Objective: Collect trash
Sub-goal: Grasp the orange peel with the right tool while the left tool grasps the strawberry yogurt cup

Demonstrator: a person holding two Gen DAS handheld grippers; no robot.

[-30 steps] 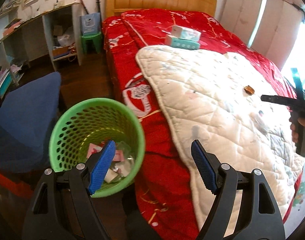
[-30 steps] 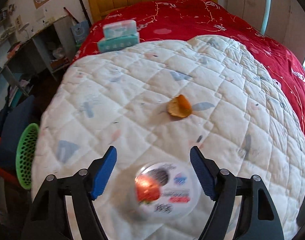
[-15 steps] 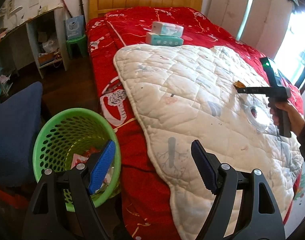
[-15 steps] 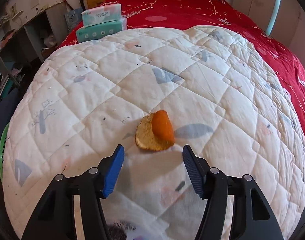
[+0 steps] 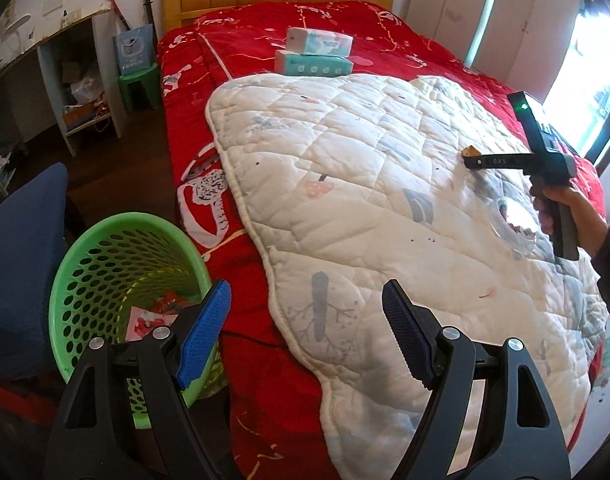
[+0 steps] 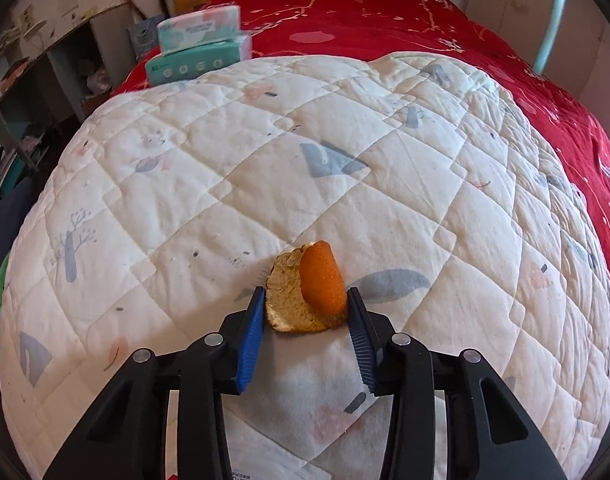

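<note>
An orange peel [image 6: 305, 288] lies on the white quilt [image 6: 265, 160]. My right gripper [image 6: 305, 312] has its two fingers on either side of the peel, touching or nearly touching it, low on the quilt. In the left wrist view the right gripper [image 5: 475, 160] shows at the right with the peel [image 5: 470, 151] at its tip. A clear plastic lid [image 5: 511, 226] lies on the quilt under that hand. My left gripper [image 5: 305, 320] is open and empty, over the bed edge beside the green trash basket [image 5: 105, 264], which holds some wrappers.
Two tissue packs [image 5: 315, 54] are stacked on the red bedspread [image 5: 245, 40] near the headboard. A blue chair [image 5: 21, 248] stands left of the basket. A desk with shelves [image 5: 77, 92] and a green stool [image 5: 139, 84] stand by the wall.
My right gripper moved forward past the clear lid to the orange peel and narrowed its fingers around it. My left gripper swung right, away from above the basket toward the bed.
</note>
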